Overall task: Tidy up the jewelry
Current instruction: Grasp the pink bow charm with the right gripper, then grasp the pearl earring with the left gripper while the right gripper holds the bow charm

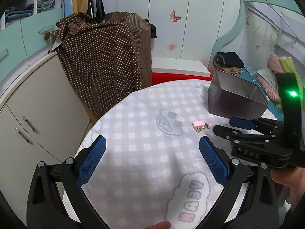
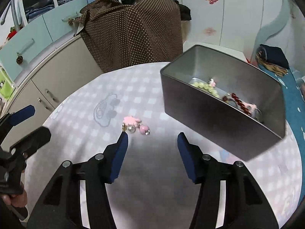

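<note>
A: What's over at the left side of the tabletop point(image 1: 144, 99)?

B: The left gripper point(image 1: 152, 143), hovering above the checked pink-and-white cloth point(image 2: 80, 126) near the front edge. Its blue pads point(image 1: 91, 160) stand wide apart with nothing between them.

A: And the jewelry?

B: A small cluster point(image 2: 136, 126), a pink flower piece with a pearl bead and a pink bead, lies on the cloth around the middle of the tabletop, just right of the printed blue cartoon patch point(image 1: 168, 123).

A: Where is the right gripper point(image 2: 152, 139)?

B: Tilted down just short of that cluster. Its jaws are partly apart and hold nothing; the left blue pad's point(image 2: 119, 158) tip sits just beside the pearl, and I cannot tell whether it touches.

A: Further right?

B: A grey metal tin point(image 2: 219, 118) stands open toward the far right edge of the tabletop. Inside lie a strand of pale green beads point(image 2: 206, 87) and a dark red beaded piece point(image 2: 238, 101) with pink bits.
</note>
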Motion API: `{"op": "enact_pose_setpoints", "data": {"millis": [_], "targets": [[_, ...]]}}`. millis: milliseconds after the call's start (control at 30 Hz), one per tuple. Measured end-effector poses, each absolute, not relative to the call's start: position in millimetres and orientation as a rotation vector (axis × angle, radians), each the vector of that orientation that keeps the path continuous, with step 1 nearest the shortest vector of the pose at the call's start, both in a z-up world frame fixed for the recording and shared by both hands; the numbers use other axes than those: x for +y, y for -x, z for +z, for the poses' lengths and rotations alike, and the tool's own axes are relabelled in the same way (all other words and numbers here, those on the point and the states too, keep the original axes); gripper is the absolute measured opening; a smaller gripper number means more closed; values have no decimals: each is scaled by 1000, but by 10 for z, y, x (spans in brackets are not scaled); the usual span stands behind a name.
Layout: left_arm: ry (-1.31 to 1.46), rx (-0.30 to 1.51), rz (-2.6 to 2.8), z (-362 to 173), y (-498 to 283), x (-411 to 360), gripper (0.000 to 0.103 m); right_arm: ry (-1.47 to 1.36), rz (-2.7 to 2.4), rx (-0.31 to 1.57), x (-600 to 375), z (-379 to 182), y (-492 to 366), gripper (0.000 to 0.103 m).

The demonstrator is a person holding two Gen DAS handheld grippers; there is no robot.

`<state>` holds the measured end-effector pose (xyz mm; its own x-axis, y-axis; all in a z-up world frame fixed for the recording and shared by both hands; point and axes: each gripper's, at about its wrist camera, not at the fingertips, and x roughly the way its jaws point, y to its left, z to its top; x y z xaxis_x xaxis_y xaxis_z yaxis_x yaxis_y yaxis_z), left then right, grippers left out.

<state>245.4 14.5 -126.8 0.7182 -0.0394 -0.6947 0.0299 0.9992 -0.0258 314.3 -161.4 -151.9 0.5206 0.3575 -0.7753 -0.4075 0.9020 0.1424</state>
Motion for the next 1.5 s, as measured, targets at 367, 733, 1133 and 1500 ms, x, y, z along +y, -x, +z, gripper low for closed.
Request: {"op": "enact_pose_setpoints", "data": {"millis": [367, 733, 1133, 1500], "targets": [[14, 784, -50, -1313, -2511, 105, 98, 177, 487, 893, -1429, -1638, -3242, 39], [3, 792, -67, -1373, -2603, 22, 98, 223, 466, 879, -1468, -1637, -3171, 11], [-75, 868, -147, -1685, -3090, -377, 98, 89, 362, 910, -1935, -1575, -2867, 11], [-86, 926, -179, -1867, -3263, -464, 77, 58, 367, 899, -1999, -1527, -2812, 11]]}}
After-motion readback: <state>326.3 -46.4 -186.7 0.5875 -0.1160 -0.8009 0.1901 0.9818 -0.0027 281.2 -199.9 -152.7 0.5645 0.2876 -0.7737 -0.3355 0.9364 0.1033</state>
